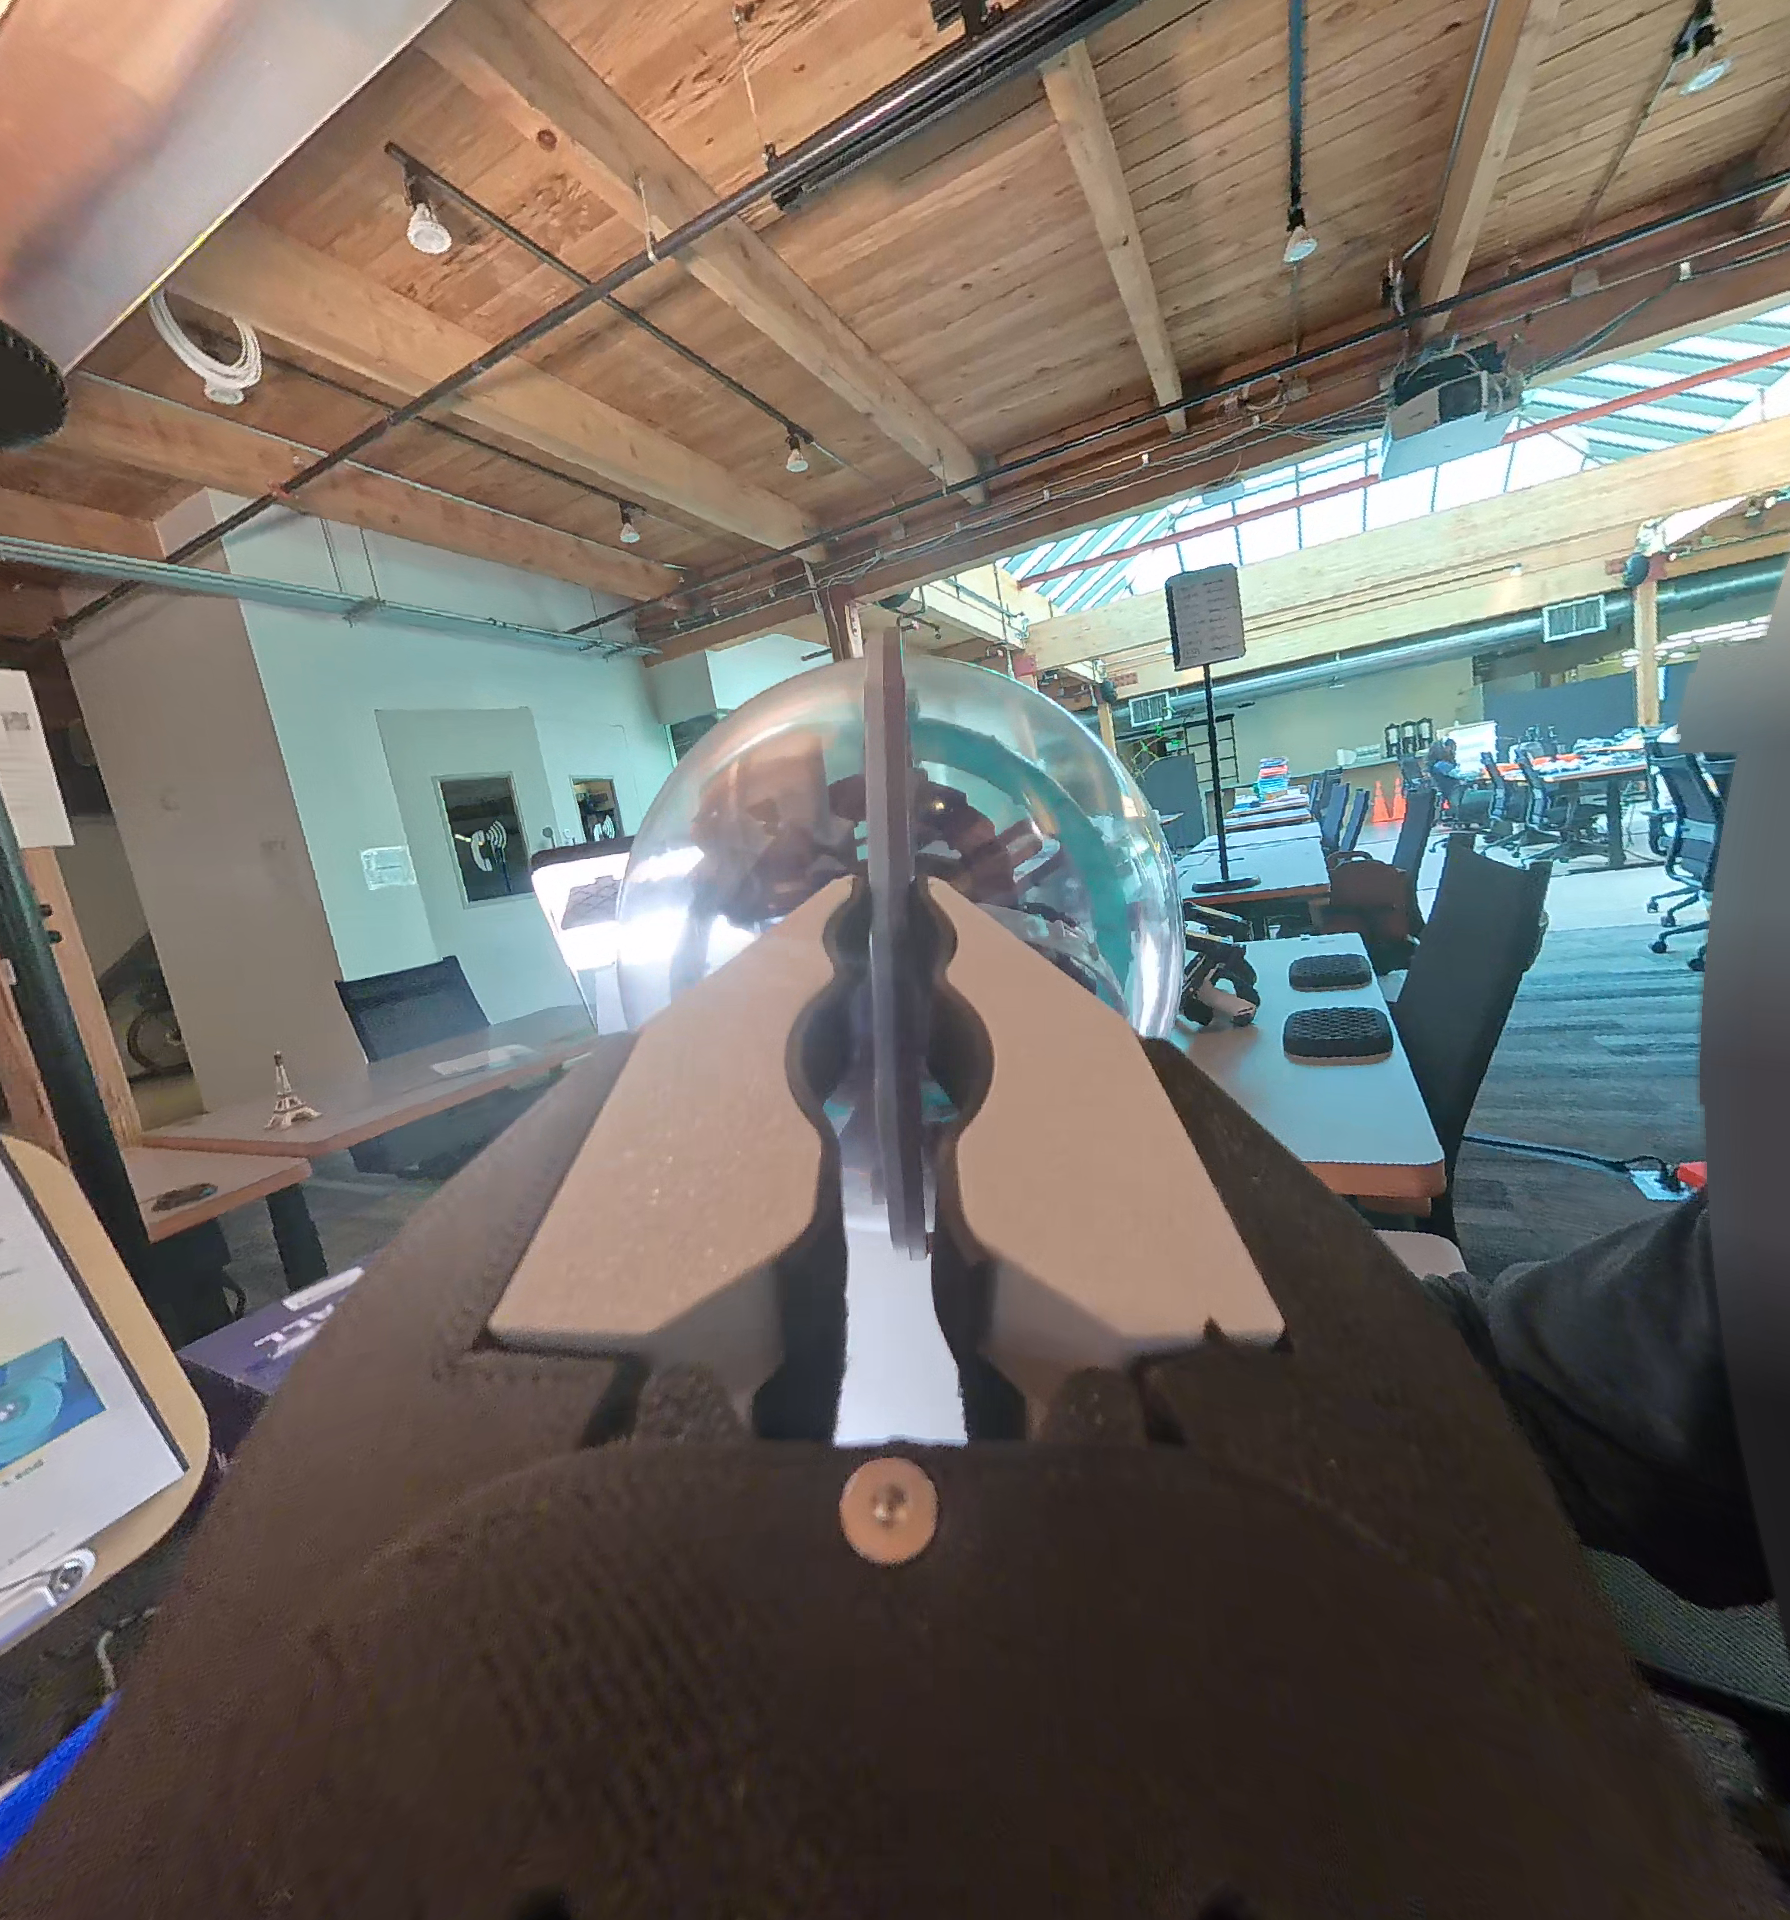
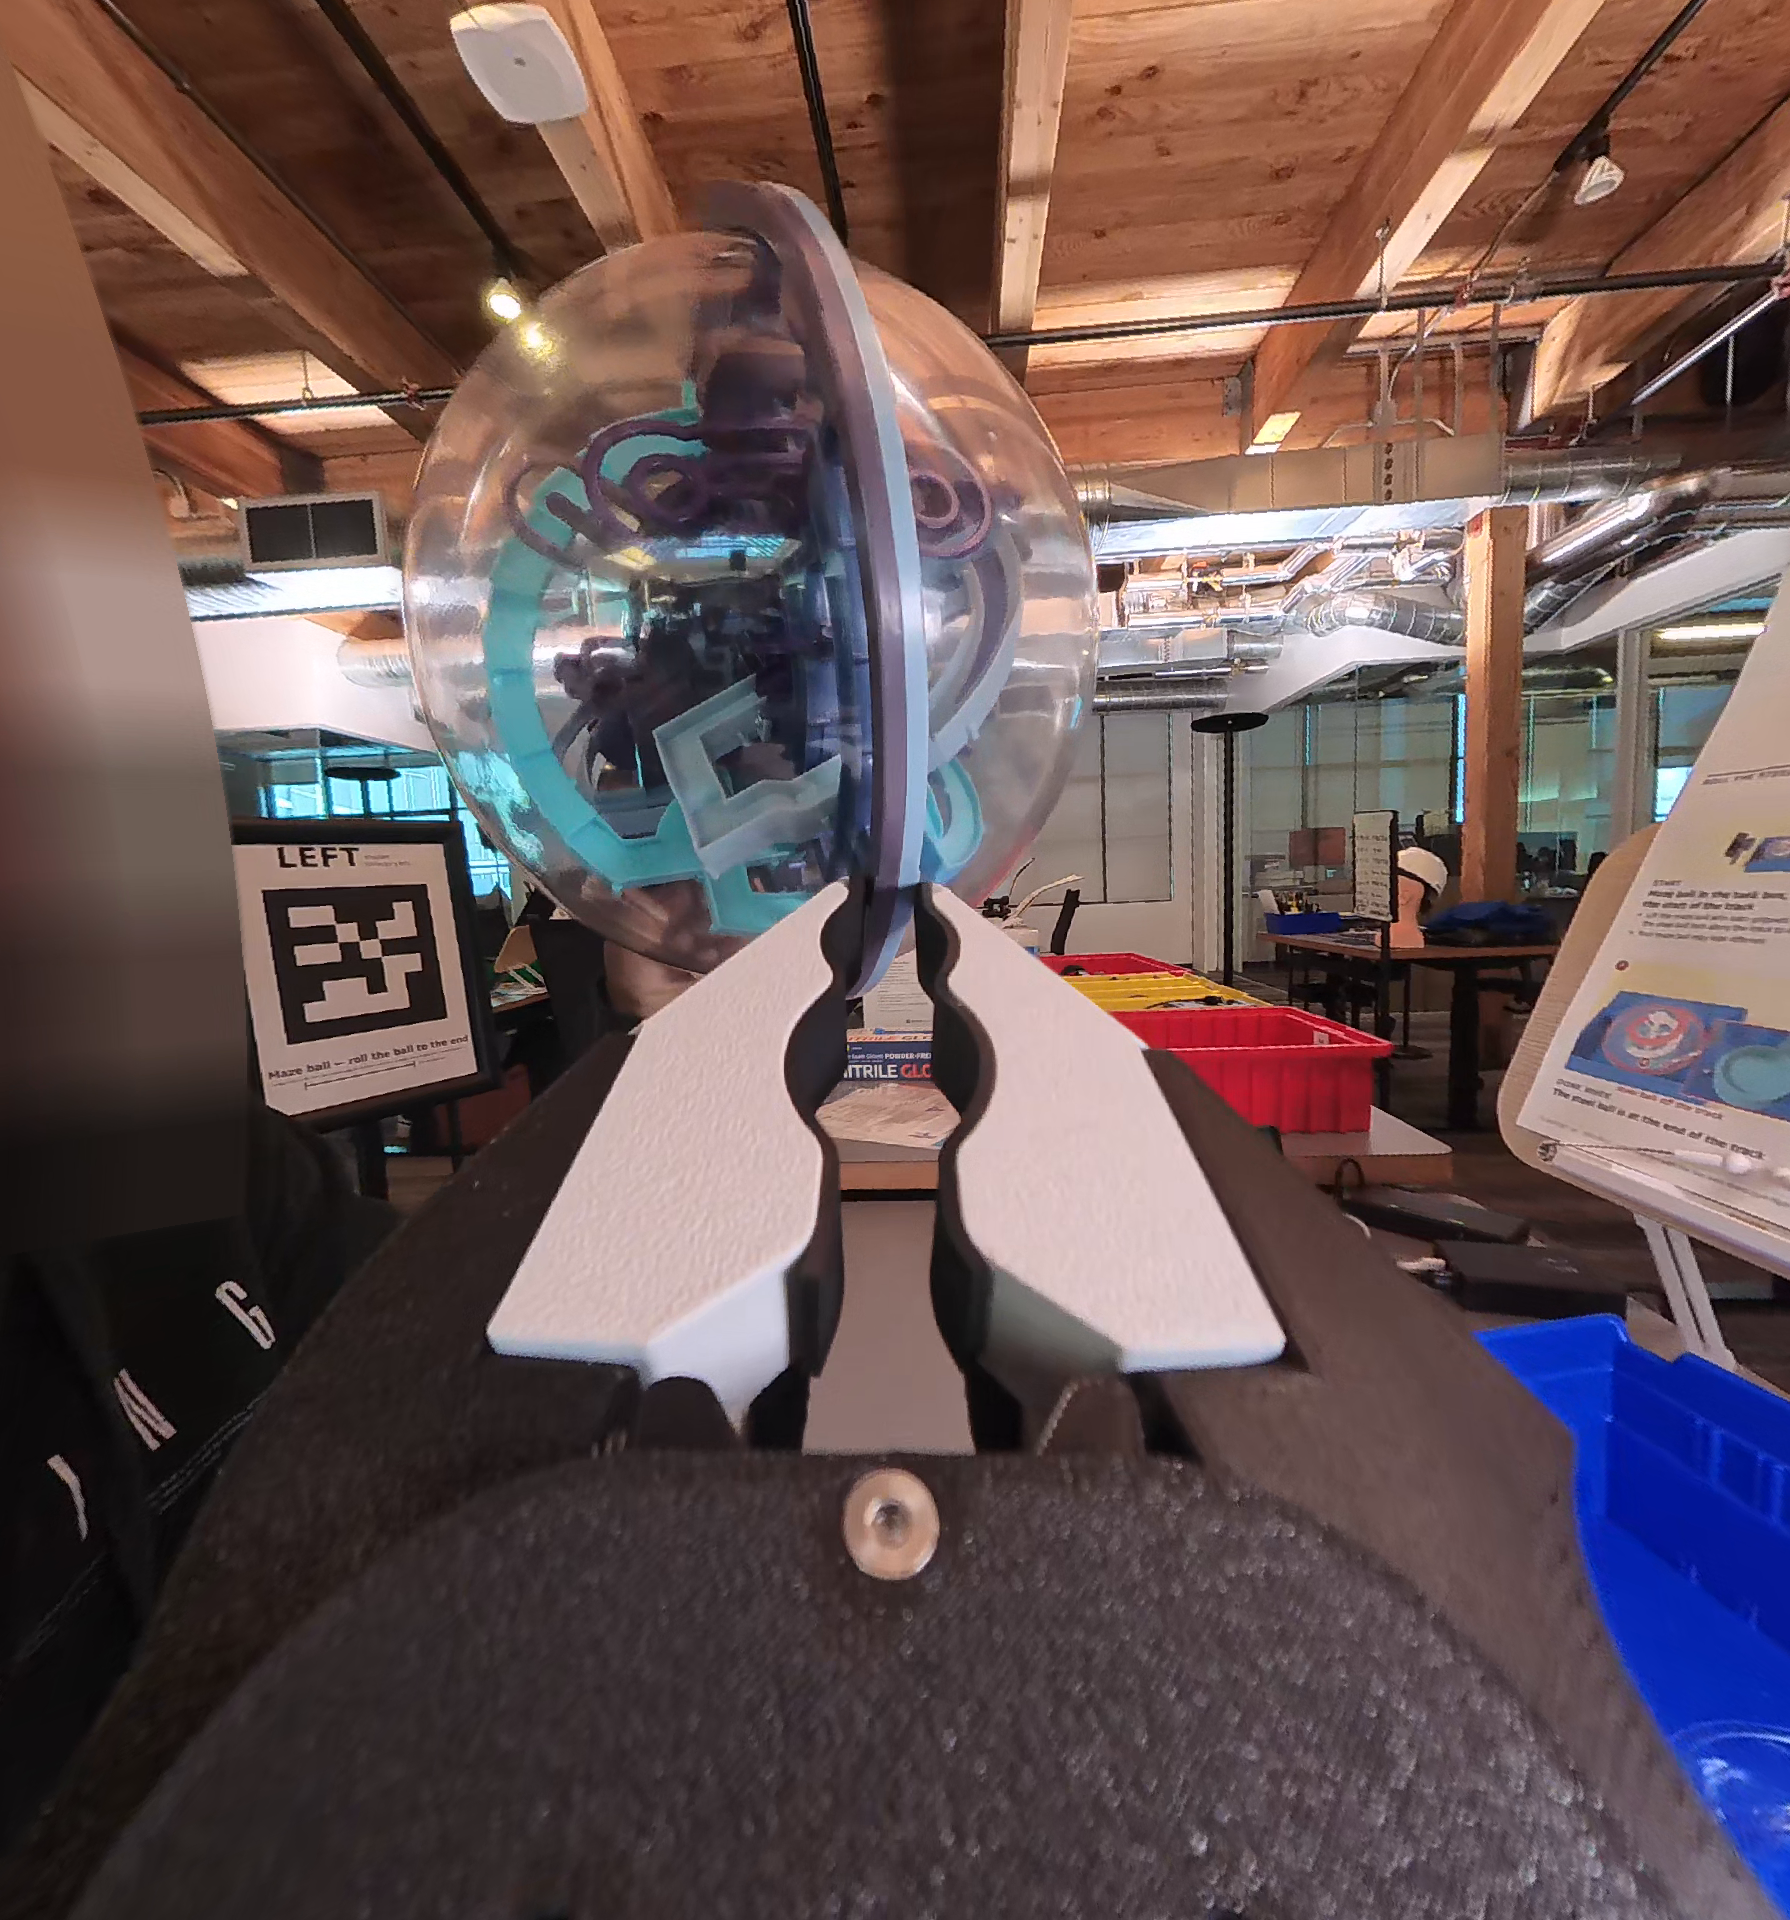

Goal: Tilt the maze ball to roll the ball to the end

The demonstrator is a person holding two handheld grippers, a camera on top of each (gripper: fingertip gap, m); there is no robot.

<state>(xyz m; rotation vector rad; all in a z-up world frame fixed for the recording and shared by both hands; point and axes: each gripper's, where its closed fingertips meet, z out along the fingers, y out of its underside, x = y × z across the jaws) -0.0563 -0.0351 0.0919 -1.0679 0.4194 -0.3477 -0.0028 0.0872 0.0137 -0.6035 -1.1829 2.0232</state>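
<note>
Both grippers pinched the clear maze ball (image 2: 662, 582) by its rim (image 2: 886, 727): left gripper (image 1: 889, 894) fingers and right gripper (image 2: 883, 894) fingers clamped on it.

Your maze ball (image 2: 662, 582) is a clear, glossy plastic shell that mirrors the room, with matt teal and purple plastic tracks inside and a smooth, dull flat rim (image 2: 896, 623) around its middle. Your right tool (image 2: 886, 914) nips that rim between smooth black rubbery pads; its fingers (image 2: 693, 1143) are white plastic with a fine grainy, matt finish. The body behind them is black with a coarse, pebbled texture, fixed by a shiny metal screw (image 2: 891, 1525). Your left tool (image 1: 891, 904) shows the same finishes and grips the rim too. Overhead, the ceiling (image 2: 1130, 156) is bare, knotty wood. The blue bin (image 2: 1701, 1507) looks like glossy plastic.
</note>
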